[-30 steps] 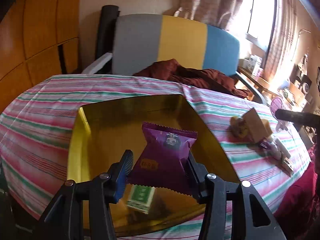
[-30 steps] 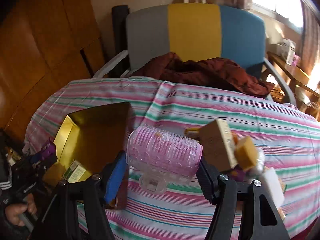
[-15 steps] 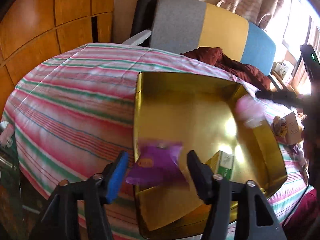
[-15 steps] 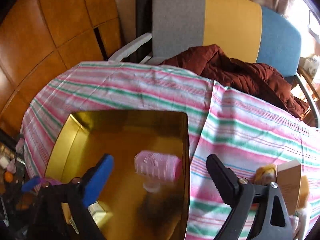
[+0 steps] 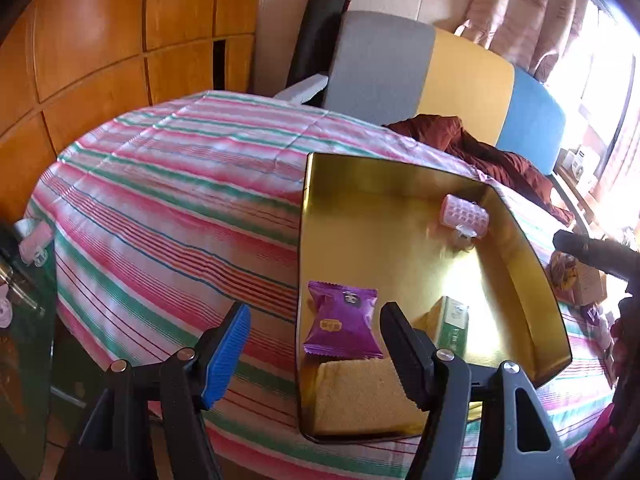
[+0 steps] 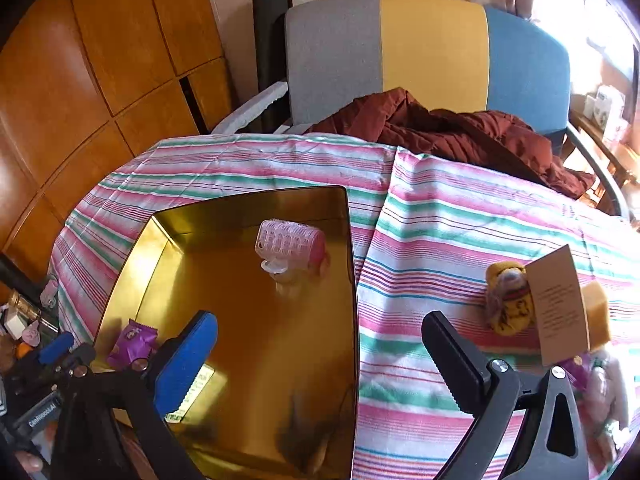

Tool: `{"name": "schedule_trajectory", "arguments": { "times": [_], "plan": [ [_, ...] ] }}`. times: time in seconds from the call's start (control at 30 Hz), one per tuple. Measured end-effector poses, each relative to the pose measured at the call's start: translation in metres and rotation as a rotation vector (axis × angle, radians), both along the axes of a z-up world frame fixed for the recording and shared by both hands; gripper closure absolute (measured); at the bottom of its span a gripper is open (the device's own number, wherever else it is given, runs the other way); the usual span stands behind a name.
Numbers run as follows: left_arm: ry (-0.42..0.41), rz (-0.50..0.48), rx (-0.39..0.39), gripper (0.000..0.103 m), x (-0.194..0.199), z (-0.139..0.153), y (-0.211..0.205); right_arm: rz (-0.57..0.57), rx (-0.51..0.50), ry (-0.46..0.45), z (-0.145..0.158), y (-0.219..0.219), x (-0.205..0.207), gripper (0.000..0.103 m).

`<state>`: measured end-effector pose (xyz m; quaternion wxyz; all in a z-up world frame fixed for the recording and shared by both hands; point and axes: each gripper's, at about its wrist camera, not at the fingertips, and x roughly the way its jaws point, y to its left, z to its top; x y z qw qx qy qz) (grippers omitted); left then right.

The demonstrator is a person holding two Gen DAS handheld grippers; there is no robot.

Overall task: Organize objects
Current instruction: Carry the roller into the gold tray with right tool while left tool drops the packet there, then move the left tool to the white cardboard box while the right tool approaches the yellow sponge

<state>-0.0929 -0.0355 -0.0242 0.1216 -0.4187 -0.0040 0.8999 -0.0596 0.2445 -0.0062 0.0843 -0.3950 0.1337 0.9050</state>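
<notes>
Left gripper (image 5: pixel 314 338): jaws wide apart, holding nothing. A purple snack packet (image 5: pixel 342 326) lies between and just beyond them in the gold tray (image 5: pixel 304 240); its yellow label is unreadable. Right gripper (image 6: pixel 320 354): jaws wide apart, empty. A pink hair roller (image 6: pixel 289 245) lies ahead in the tray's far part. Beside the right jaw, a brown printed card (image 6: pixel 558 304) has illegible print and leans against a yellow plush toy (image 6: pixel 508 300) on the striped cloth (image 6: pixel 420 240).

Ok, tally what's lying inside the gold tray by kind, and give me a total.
Pink hair roller: 1
Purple snack packet: 1
Green and white box: 1
Total in the gold tray: 3
</notes>
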Motion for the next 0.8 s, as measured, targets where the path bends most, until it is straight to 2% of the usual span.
{"name": "schedule_trajectory", "arguments": {
  "times": [0.2, 0.4, 0.8],
  "plan": [
    [0.038, -0.037, -0.027, 0.035, 0.018, 0.013, 0.016, 0.009, 0.067, 0.032, 0.002, -0.024, 0.025, 0.000],
    [0.049, -0.089, -0.055, 0.035, 0.037, 0.017, 0.036, 0.007, 0.080, 0.048, -0.001, -0.033, 0.046, 0.000],
    [0.038, -0.183, -0.087, 0.035, 0.061, 0.015, 0.068, -0.083, 0.068, 0.049, -0.008, -0.007, 0.079, 0.000]
  ]
}}
